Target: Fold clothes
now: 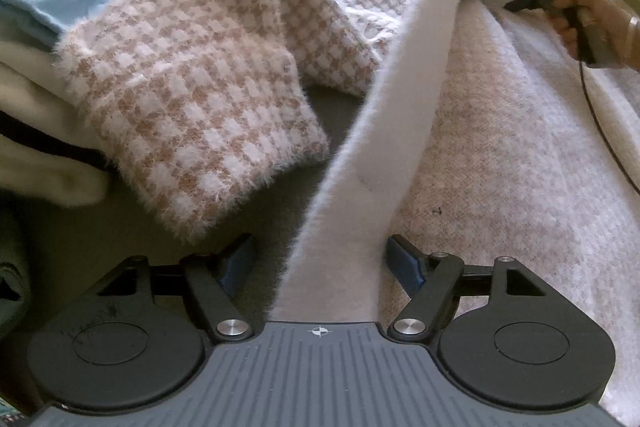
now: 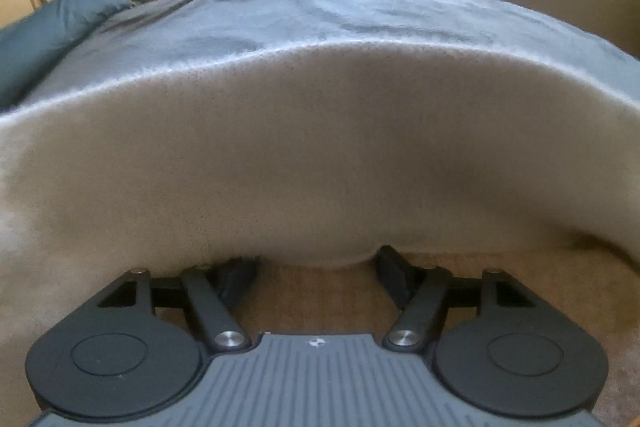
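While both tilt downward, left hand-held gripper (image 1: pixel 320 259) released astride cardigan (image 1: pixel 352 163) band, right hand-held gripper (image 2: pixel 316 267) released

Left claw (image 1: pixel 320 259): black linkage arms, blue pads, silver screws, ribbed grey base.

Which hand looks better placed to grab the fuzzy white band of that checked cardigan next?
Probably the left. The left gripper has its open jaws on either side of the white band. The right gripper is open too, but only at a blurred fold's edge.
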Motion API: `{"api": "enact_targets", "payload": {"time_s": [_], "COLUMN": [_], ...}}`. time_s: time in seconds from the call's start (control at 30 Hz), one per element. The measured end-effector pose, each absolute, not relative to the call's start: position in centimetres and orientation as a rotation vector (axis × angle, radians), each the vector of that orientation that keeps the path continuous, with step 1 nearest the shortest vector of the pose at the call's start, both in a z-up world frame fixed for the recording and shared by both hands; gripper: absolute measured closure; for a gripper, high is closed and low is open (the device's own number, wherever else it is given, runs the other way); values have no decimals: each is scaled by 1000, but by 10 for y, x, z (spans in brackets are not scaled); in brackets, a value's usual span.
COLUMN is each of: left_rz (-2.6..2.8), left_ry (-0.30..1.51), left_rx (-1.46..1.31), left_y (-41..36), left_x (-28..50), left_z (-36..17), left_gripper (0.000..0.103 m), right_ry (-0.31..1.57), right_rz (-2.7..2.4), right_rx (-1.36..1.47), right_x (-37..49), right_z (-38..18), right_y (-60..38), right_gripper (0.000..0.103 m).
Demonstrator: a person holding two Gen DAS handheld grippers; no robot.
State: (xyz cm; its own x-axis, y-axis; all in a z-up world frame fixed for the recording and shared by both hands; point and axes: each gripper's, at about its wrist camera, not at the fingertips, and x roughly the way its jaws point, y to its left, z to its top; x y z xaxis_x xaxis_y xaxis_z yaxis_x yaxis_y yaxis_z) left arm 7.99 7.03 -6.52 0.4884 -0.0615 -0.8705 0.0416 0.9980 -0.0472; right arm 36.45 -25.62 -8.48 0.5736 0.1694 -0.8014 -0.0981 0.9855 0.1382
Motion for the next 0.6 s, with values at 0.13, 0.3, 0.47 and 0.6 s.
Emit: {"api": "enact_targets", "payload": {"time_s": [0.13, 0.3, 0.47, 0.6], "left_rz": [-64, -72, -68, -52], "left_ry": [1058, 1059, 1061, 1085], "left_rx": [-38, -52, -49, -48], "left_y": [72, 73, 74, 73], "left_x": [81, 82, 82, 84], "left_z": [-66, -65, -64, -62], "left_gripper": [29, 29, 29, 29], "right_ry": [918, 876, 938, 1057], "right_rz": [178, 293, 329, 449], "right_rx": [235, 381, 144, -46], "right_x": [330, 244, 156, 115], "right_z": [-36, 49, 101, 74], "right_y": [-306, -371, -382, -338], "right_gripper": [33, 33, 33, 38]}}
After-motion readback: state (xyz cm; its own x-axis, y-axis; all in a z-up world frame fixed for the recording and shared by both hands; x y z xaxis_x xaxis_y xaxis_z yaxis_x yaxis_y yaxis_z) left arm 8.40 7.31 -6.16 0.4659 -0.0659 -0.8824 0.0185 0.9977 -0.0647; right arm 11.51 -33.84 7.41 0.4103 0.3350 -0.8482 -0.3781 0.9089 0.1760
